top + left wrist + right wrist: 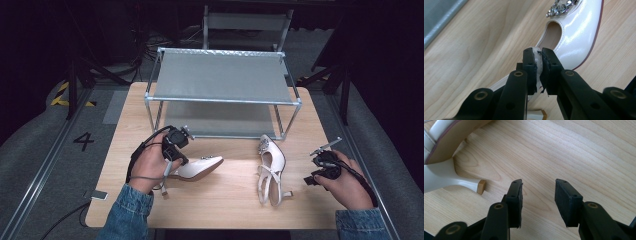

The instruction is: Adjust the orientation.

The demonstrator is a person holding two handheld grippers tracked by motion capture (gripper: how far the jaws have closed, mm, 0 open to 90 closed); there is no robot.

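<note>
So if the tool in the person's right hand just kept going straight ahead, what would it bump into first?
Probably nothing but bare table. The right tool stands open with empty wood ahead of it. The strappy white shoe lies off to the side of its line, its heel tip close by, though depth is hard to judge.

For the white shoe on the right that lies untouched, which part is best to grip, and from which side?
Probably the back of the right shoe, at the rim above its thin heel. That end points toward the person, near the right gripper, whose jaws stand open beside it. Approach from the right; the rim is thin enough to pinch.
</note>
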